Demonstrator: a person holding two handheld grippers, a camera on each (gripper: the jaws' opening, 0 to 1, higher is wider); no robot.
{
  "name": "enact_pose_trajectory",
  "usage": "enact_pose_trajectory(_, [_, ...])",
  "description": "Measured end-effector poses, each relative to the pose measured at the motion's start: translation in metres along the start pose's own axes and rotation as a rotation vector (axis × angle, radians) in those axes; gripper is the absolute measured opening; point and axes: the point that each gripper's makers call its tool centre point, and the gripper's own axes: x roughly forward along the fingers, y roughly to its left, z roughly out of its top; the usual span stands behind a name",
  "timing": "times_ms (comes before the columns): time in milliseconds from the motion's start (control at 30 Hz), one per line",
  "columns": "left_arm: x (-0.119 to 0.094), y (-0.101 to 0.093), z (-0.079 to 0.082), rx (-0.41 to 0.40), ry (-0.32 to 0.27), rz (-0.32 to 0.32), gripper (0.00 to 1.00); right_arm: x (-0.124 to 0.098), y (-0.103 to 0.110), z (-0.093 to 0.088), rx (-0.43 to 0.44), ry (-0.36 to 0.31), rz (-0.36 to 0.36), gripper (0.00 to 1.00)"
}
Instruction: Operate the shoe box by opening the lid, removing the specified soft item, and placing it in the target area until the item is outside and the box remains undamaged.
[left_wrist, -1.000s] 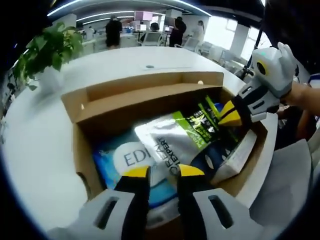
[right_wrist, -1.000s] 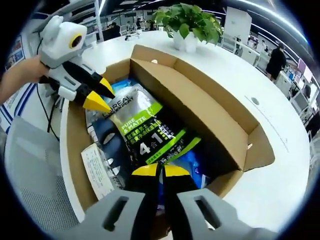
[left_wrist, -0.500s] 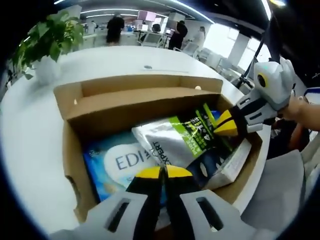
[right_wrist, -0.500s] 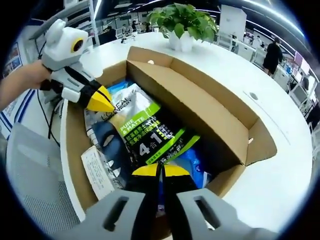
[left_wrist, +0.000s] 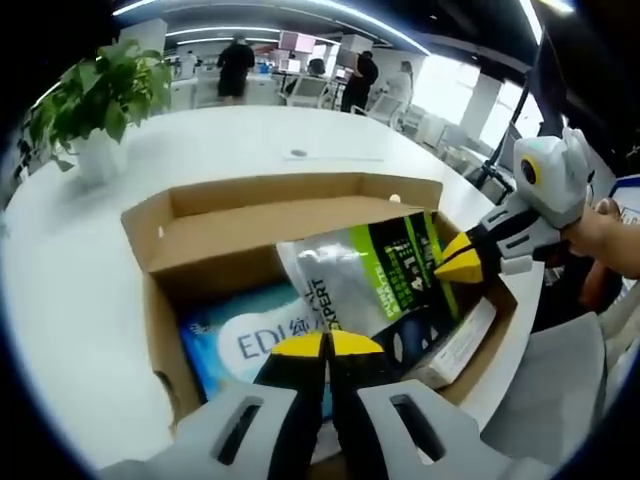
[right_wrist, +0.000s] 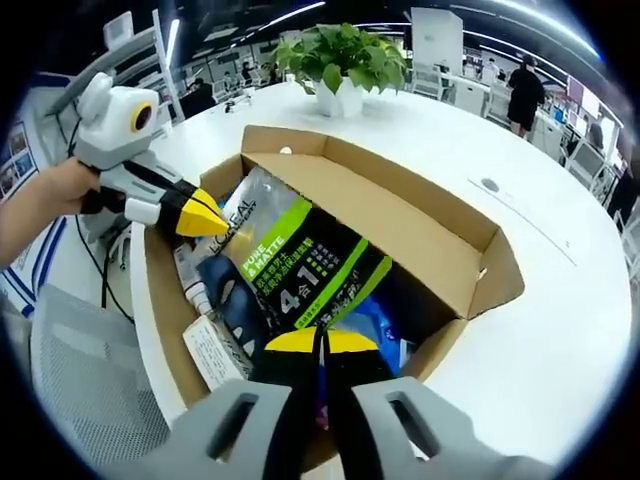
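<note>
Two tools pinch the silver-and-green pouch (right_wrist: 290, 265) at opposite ends: the left tool (left_wrist: 325, 345) is clamped on its silver end, the right tool (right_wrist: 320, 340) on its dark end. The pouch is partly raised but lies within the open cardboard box (left_wrist: 160, 290) on the white worktop (left_wrist: 60, 300). It looks light, limp and slick, so edge seams seem the safest grip. The left gripper view reveals a blue pack (left_wrist: 235, 345) underneath; the right gripper view shows a small white carton (right_wrist: 210, 350) beside it.

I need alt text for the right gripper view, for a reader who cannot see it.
Two yellow-tipped grippers, the right gripper and the left gripper, pinch opposite ends of a silver, green and black soft pouch over an open brown cardboard shoe box on a white table.
</note>
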Motion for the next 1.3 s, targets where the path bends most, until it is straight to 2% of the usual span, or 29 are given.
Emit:
enact_pose_trajectory(267, [-0.006,-0.012,0.015,0.022,-0.023,-0.008,0.00,-0.018,-0.008,0.012,0.035,-0.041,-0.011,0.00])
enact_pose_trajectory(700, [-0.009,-0.040,0.051,0.068,-0.076,-0.038,0.00,-0.059,-0.028,0.025,0.103,-0.106,-0.041,0.00])
enact_pose_trajectory(1000, [-0.005,-0.066,0.069,0.089,-0.097,-0.068,0.00,-0.082,-0.045,0.020,0.145,-0.128,-0.077,0.00])
enact_pose_trajectory(1300, [0.014,-0.090,0.076,0.103,-0.088,-0.084,0.00,-0.101,-0.068,0.006,0.182,-0.121,-0.125,0.00])
